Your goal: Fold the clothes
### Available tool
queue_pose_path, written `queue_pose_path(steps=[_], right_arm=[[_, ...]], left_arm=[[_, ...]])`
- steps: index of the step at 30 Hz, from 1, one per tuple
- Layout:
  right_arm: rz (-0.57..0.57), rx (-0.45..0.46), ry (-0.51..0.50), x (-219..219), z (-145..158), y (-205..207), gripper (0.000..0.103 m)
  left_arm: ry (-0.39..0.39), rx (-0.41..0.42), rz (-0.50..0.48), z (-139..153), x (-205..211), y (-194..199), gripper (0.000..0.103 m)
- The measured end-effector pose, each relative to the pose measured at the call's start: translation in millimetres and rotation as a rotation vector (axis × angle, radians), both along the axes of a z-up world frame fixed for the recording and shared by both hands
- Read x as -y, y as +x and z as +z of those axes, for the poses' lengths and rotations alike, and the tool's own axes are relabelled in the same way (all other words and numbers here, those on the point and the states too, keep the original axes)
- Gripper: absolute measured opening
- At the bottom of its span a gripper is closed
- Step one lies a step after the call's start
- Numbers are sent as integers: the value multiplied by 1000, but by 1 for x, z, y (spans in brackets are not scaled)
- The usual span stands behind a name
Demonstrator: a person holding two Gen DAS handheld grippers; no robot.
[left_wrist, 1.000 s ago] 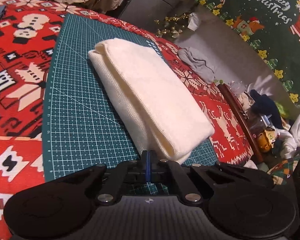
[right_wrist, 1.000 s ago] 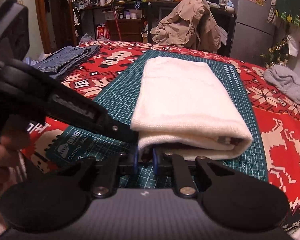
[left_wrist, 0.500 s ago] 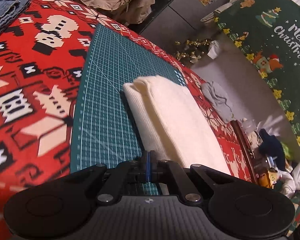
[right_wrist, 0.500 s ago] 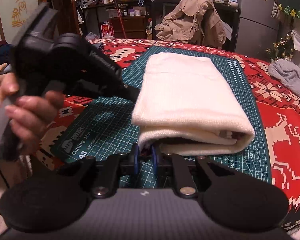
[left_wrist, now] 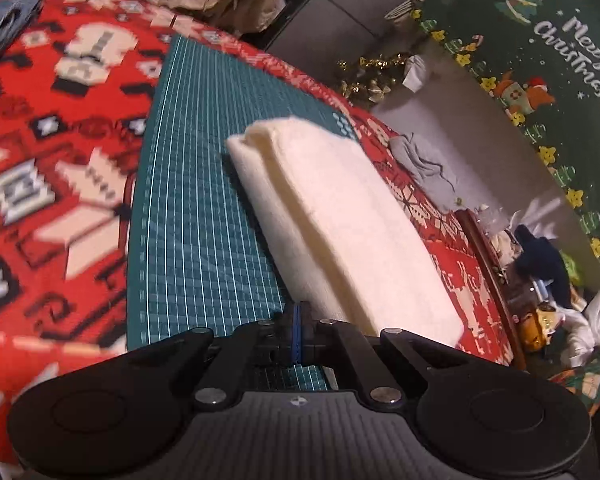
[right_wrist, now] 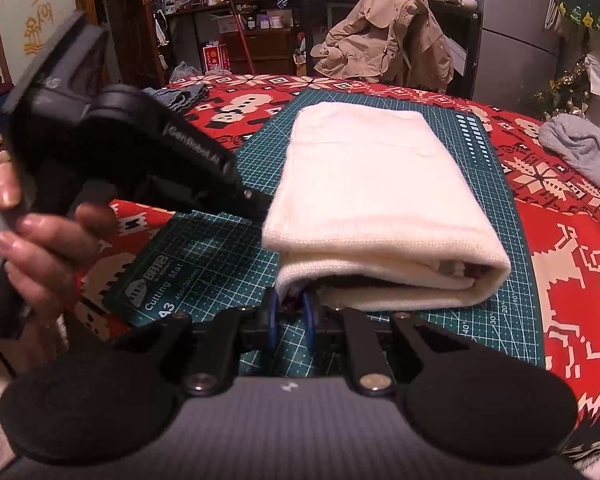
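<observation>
Left gripper [left_wrist: 298, 330], clenched empty, has slid along the towel's [right_wrist: 380, 196] left edge; right gripper [right_wrist: 290, 314] grasps its near corner. Fold looks nearly done.

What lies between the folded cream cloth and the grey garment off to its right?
In the right wrist view, a strip of green cutting mat, then red patterned tablecloth, separates the cream cloth from the grey garment; nothing else.

One folded cream towel [right_wrist: 384, 216] lies on one green cutting mat [right_wrist: 204, 256], over one red patterned tablecloth [right_wrist: 572, 280]. Two grippers show: the left gripper [right_wrist: 256, 204] and the right gripper [right_wrist: 290, 312]. One grey cloth [right_wrist: 584, 152] lies far right, one denim garment [right_wrist: 180, 96] far left, one beige jacket [right_wrist: 388, 36] behind.
</observation>
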State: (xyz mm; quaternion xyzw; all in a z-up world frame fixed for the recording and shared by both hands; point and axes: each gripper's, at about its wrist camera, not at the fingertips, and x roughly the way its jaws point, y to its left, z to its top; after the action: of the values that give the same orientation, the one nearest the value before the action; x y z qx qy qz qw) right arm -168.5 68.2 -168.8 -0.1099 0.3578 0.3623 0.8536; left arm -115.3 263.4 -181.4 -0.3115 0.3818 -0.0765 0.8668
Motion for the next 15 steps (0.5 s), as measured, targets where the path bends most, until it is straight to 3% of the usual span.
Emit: queue_pose_path(steps=[6, 15], right_arm=[[3, -12, 10, 2, 0, 3, 14], [4, -40, 18, 1, -3, 6, 12]], left_arm=[[-36, 2, 60, -5, -30, 36, 0], [16, -14, 34, -2, -48, 94, 0]])
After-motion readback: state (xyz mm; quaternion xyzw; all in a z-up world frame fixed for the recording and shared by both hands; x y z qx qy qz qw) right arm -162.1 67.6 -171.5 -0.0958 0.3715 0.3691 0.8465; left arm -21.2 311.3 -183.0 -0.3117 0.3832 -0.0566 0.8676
